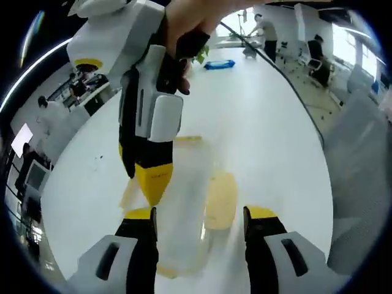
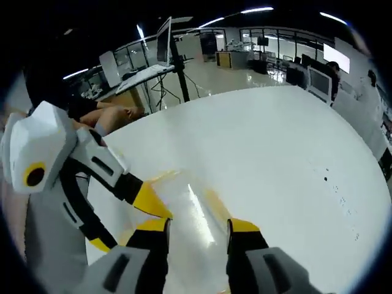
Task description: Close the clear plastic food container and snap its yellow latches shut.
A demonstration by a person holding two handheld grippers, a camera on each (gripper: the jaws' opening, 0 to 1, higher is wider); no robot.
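Spanning both views: white tabletop (image 1: 269,122), bare apart from small blue item (image 1: 218,64) at far side. Clear container (image 1: 184,208) centre, between left tongs (image 1: 200,222), jaws spread. Right tongs (image 2: 197,231) spread above it; seen in left gripper view (image 1: 153,177) descending on lid. Yellow latches (image 1: 220,199) (image 2: 215,202) look unsnapped. Advice: steady base, press each latch squarely at its edge.

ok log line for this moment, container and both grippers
container: clear, yellow latches, on white table | left gripper: open, straddling it | right gripper: tip down at its left side | latches: state unclear
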